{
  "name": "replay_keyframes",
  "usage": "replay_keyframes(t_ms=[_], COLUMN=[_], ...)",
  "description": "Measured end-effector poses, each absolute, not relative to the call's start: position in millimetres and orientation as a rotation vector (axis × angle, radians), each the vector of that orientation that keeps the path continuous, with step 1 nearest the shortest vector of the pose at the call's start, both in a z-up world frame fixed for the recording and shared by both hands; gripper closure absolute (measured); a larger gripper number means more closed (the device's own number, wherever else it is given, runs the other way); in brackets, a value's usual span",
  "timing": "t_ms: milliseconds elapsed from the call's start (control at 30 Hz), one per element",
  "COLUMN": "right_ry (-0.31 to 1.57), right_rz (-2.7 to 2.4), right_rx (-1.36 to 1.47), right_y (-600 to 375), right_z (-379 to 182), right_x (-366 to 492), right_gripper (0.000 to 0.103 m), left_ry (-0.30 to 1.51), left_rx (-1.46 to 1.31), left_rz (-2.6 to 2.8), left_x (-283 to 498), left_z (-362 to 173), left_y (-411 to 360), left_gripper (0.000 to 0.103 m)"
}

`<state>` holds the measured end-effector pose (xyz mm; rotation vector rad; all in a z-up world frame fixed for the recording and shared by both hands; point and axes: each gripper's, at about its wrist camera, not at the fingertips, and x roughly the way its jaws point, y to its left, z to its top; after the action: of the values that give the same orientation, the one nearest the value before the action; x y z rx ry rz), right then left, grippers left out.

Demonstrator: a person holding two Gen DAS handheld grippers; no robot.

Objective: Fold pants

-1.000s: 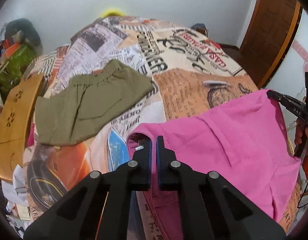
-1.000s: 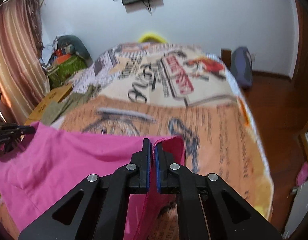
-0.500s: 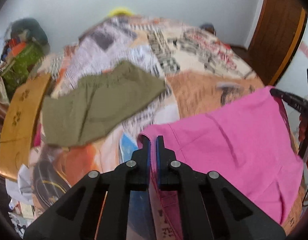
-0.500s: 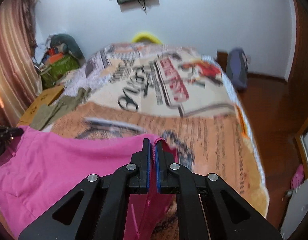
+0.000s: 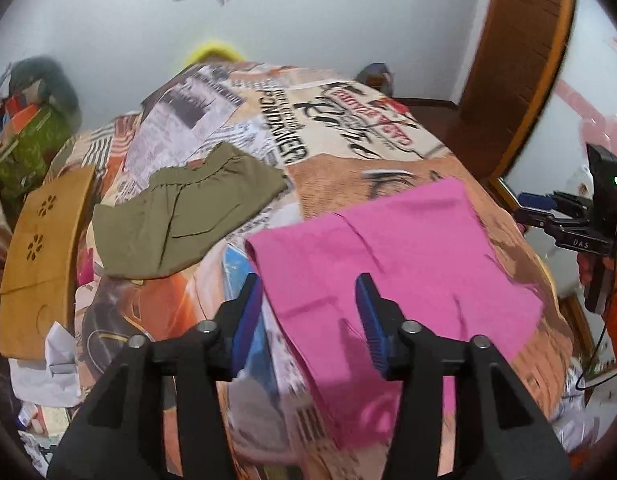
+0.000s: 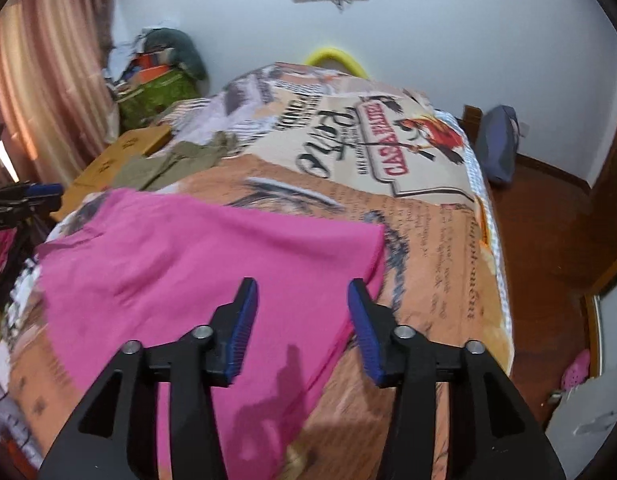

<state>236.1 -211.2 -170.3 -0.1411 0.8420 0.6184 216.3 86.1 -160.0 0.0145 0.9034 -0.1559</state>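
Note:
The pink pants (image 5: 392, 264) lie spread flat on the near part of the printed bedspread (image 5: 348, 128). My left gripper (image 5: 308, 300) is open and empty, hovering just above their left edge. The pants show in the right wrist view (image 6: 196, 256) too, where my right gripper (image 6: 302, 308) is open and empty above their right corner. The right gripper also shows at the far right of the left wrist view (image 5: 564, 220), and the left gripper at the left edge of the right wrist view (image 6: 24, 196).
Olive-green shorts (image 5: 188, 216) lie on the bed to the left of the pink pants. A cardboard box (image 5: 44, 256) stands at the bed's left side, with clutter (image 5: 24, 136) behind. A brown door (image 5: 520, 56) and wooden floor (image 6: 548, 232) lie to the right.
Both grippers were shut on the pink pants' corners. They have laid the pants down on the bed, opened and let go.

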Motion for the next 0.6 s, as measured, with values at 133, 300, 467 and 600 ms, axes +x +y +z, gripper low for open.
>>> replay_keyframes(t_ms=[133, 300, 467, 600], right_ry=[0.850, 0.881, 0.912, 0.940], right_rz=[0.687, 0.743, 0.773, 0.798], right_rx=[-0.127, -0.104, -0.054, -0.090], right_y=[-197, -178, -161, -145], right_z=[-169, -178, -185, -195], right_x=[206, 183, 181, 178], right_gripper=[0.054, 0.054, 0.054, 0.054], left_ry=[0.915, 0.997, 1.026, 1.062], left_rx=[0.061, 0.084, 0.038, 0.019], left_rz=[-0.226, -0.284, -0.300, -0.296], left_x=[194, 186, 176, 165], left_z=[-165, -190, -205, -219], left_y=[64, 44, 48, 53], left_gripper=[0.042, 0.042, 0.042, 0.042])
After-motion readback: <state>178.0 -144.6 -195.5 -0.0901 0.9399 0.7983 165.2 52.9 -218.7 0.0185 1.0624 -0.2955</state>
